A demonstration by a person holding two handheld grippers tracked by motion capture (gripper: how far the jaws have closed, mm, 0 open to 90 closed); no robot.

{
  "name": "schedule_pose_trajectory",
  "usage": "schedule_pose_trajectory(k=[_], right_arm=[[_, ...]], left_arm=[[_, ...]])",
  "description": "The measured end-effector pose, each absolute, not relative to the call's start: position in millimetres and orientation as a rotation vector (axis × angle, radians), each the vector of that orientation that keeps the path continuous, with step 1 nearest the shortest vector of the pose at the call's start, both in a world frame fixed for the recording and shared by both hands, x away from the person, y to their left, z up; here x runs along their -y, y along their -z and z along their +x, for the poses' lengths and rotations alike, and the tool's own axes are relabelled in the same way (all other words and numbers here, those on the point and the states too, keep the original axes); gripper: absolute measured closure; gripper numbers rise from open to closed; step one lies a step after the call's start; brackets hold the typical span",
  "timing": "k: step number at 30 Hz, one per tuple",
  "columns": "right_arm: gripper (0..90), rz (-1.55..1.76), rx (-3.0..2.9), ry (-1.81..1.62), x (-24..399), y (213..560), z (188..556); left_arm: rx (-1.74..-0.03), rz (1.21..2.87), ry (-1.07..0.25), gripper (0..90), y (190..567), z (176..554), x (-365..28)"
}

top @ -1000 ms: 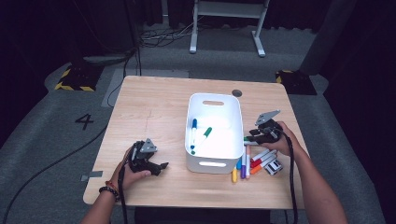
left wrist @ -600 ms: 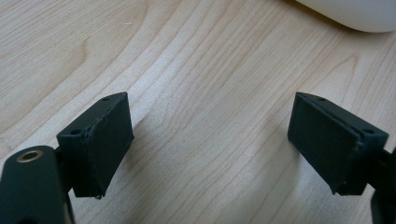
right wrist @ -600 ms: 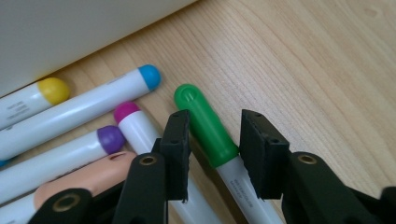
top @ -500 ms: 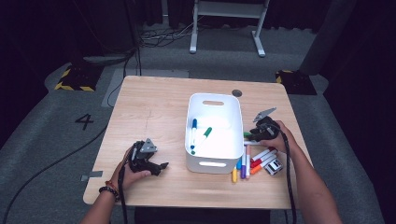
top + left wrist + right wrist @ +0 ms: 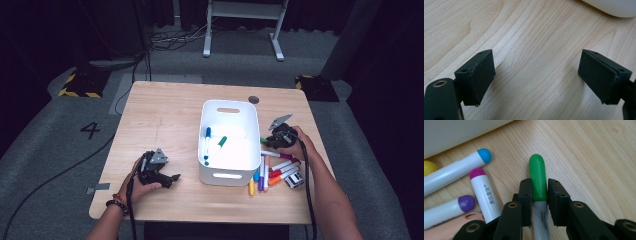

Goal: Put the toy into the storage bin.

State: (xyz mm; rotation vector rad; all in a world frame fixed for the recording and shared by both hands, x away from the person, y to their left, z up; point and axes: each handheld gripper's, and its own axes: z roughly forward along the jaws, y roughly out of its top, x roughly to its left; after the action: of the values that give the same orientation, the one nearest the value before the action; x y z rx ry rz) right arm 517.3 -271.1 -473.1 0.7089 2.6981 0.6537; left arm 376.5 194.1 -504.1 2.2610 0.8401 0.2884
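Two markers (image 5: pixel 214 144) lie in the white bin (image 5: pixel 228 107); several wait near the desk's right edge. The right gripper (image 5: pixel 539 192) has just closed its jaws on a green marker (image 5: pixel 537 173); the left gripper (image 5: pixel 536 75) rests wide open and empty.

- 1 white bin (image 5: pixel 227 172) on the table (image 5: pixel 165 115)
- 2 markers inside it: 1 blue-capped (image 5: pixel 207 140), 1 green-capped (image 5: pixel 218 147)
- 1 green-capped marker (image 5: pixel 538 178) clamped in the right gripper (image 5: pixel 538 195)
- Loose markers in the pile (image 5: pixel 272 171) beside the bin: roughly 6–7, overlapping, exact count unclear
- 2 grippers; the left gripper (image 5: pixel 536 77) has nothing in it
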Motion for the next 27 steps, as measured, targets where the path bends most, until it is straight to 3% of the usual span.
schedule_pose_trajectory(k=[16,27], right_arm=[[74.5,0.712,-2.608,-0.768,279,466,516],[74.5,0.759,-2.423,-1.132,308,434,499]], left_arm=[[-0.842,2.26,-0.277,14.3,504,376,-194],[-0.842,2.26,-0.277,14.3,504,376,-194]])
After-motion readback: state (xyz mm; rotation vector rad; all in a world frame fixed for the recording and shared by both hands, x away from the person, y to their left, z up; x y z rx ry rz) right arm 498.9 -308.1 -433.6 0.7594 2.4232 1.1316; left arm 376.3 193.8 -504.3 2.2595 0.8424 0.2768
